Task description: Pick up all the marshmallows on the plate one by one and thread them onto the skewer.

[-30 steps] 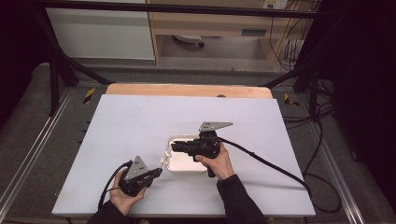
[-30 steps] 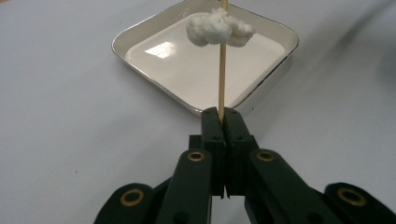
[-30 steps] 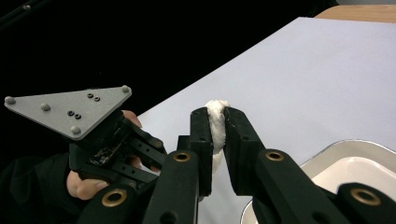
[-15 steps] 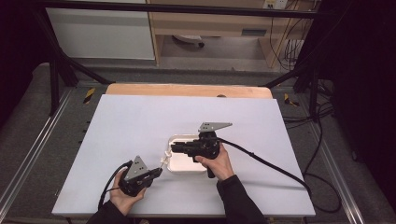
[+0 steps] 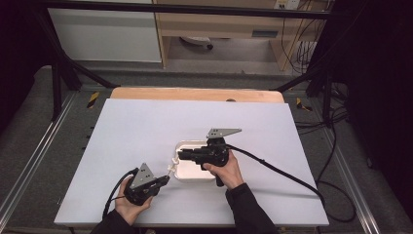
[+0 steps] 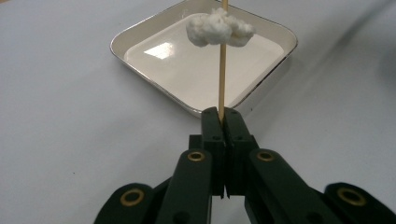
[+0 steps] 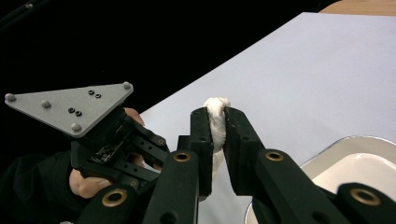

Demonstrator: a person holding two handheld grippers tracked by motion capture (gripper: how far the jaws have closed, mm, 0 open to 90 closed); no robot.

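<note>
- Over the white tray (image 6: 140, 33), left gripper (image 6: 223, 113) clamps a skewer (image 6: 222, 74) carrying cotton (image 6: 219, 28).
- Right gripper (image 7: 217, 114) pinches a cotton wad (image 7: 217, 122) — both unmoved since earlier, so no progress.

Tray (image 6: 140, 35) looks glossy white enamel with a shiny rim; above it, a fluffy cottony clump (image 6: 219, 29) on a thin wooden skewer (image 6: 222, 79).
</note>
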